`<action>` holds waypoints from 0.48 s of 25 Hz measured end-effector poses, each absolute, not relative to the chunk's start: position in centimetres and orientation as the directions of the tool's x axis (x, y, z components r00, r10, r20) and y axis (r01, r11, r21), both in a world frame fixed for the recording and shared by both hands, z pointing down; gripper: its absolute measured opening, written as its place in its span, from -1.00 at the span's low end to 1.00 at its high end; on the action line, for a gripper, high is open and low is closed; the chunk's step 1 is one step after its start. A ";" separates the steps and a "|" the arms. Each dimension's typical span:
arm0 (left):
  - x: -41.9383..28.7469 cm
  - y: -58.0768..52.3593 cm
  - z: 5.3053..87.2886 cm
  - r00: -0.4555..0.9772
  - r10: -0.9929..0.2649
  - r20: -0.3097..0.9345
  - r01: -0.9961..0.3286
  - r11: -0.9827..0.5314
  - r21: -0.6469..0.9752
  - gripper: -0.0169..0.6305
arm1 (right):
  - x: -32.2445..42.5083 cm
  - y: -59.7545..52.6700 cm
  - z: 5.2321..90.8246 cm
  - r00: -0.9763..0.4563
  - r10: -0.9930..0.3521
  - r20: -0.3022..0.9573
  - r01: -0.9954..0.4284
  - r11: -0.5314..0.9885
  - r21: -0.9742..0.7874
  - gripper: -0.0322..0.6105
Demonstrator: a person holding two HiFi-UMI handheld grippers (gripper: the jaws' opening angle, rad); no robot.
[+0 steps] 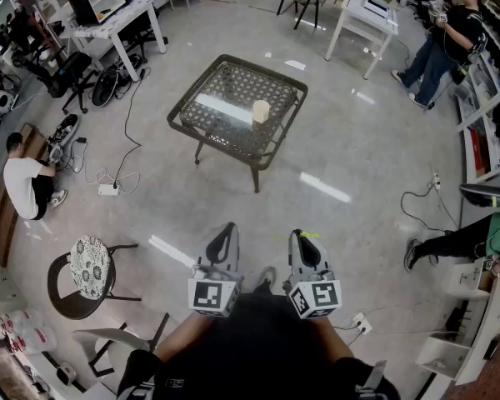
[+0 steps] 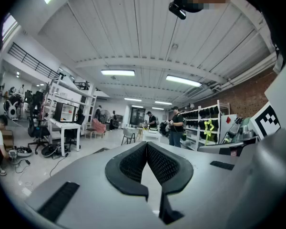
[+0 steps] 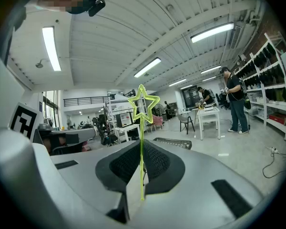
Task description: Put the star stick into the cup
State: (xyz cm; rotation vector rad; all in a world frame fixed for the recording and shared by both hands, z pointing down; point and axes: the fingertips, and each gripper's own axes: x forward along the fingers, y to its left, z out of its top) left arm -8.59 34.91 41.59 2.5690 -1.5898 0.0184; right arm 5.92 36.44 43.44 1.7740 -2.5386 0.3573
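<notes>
Early stage: right hand-held gripper clamps star stick, left hand-held gripper clenched empty; cup on worktop well apart, insertion undone.

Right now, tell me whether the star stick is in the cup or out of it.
Out. The right gripper is shut on the star stick, star end up; the cup stands apart on the mesh table ahead.

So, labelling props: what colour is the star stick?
Translucent yellow-green star stick, clearest in the right gripper view.
</notes>
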 end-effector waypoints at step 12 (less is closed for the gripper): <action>-6.8 35.0 40.8 0.443 -0.895 0.057 -0.895 -0.437 0.091 -0.90 | 7.7 36.9 43.2 -0.335 -0.933 0.131 -0.931 0.307 -0.195 -0.84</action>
